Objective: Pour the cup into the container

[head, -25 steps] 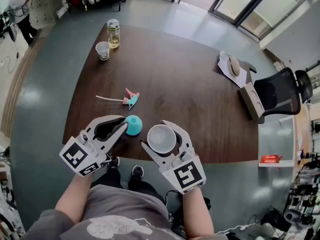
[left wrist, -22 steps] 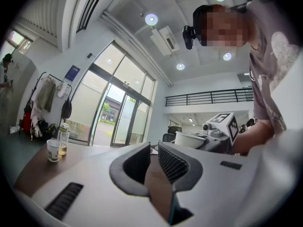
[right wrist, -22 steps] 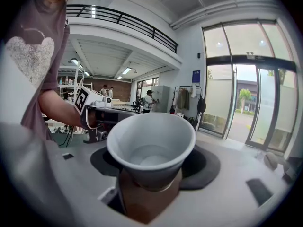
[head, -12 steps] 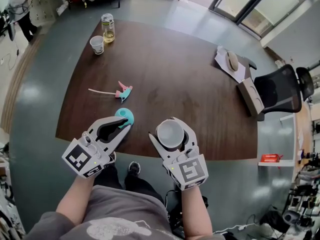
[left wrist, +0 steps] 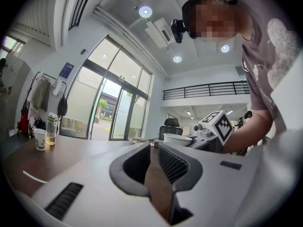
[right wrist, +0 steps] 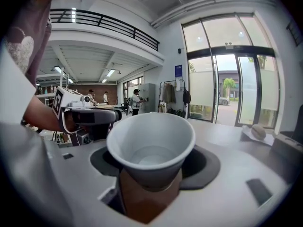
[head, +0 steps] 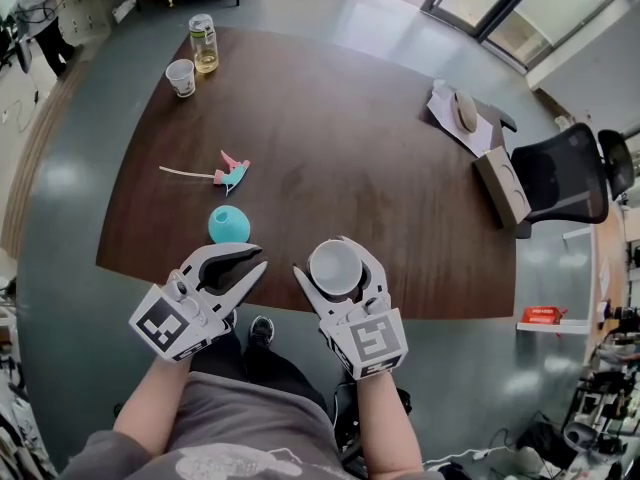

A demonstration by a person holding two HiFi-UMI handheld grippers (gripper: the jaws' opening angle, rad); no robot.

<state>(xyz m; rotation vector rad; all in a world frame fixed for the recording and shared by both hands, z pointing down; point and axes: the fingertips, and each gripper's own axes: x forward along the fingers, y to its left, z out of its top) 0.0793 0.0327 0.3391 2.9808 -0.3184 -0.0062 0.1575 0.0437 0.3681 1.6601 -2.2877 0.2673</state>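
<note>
Dark wooden table point(head: 380, 168), near edge: white paper cup point(right wrist: 151, 145), upright, tapered, clamped low between right gripper point(head: 335, 258) jaws. Left gripper point(head: 262, 260) tips together, empty, near round teal container point(head: 228, 225).

No legible text in shot.
Left marker cube point(head: 168, 325) & right marker cube point(head: 371, 342): b/w square codes only, no letters; blue sign point(right wrist: 177, 71) by glass door, red box point(head: 541, 316), bottle point(head: 203, 46) w/ label – print too small to read.
</note>
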